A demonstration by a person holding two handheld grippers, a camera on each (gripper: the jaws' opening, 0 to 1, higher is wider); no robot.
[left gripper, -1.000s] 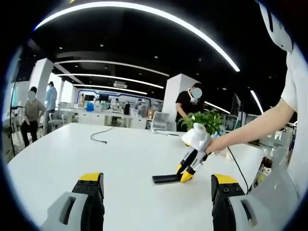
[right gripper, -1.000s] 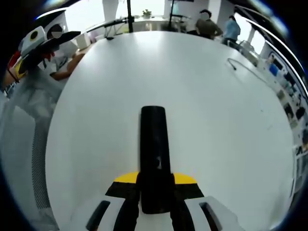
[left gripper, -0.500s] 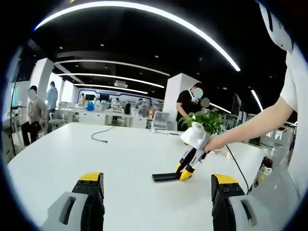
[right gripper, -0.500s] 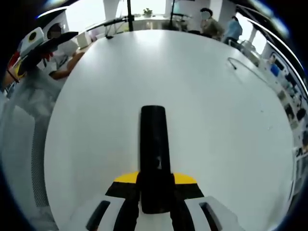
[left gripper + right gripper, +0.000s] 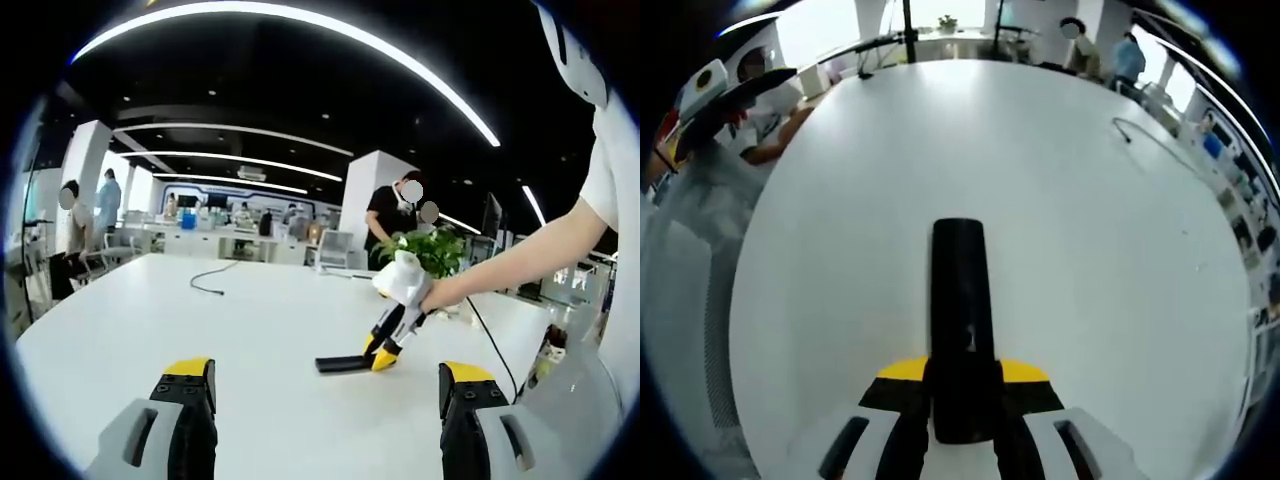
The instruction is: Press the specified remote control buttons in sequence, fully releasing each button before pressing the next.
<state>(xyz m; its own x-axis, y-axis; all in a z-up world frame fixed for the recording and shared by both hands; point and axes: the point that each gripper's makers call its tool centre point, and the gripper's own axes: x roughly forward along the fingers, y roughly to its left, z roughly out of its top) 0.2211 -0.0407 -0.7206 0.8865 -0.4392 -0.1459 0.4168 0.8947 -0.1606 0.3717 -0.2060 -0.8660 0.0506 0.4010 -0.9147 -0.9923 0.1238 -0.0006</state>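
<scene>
In the left gripper view, the left gripper (image 5: 325,420) hangs over the white bench (image 5: 150,320) with its jaws wide apart and nothing between them. The remote (image 5: 341,363) lies flat ahead and a little to the right, well apart, with the right gripper (image 5: 384,352) at its near-right end. In the right gripper view, the remote (image 5: 960,320) runs straight away from the camera, its long axis in line with the jaws, and the right gripper (image 5: 962,385) is closed narrow on its near end (the buttons are too dark to make out). So the right gripper has the remote and the left one is the free presser; it would have to reach forward and right.
</scene>
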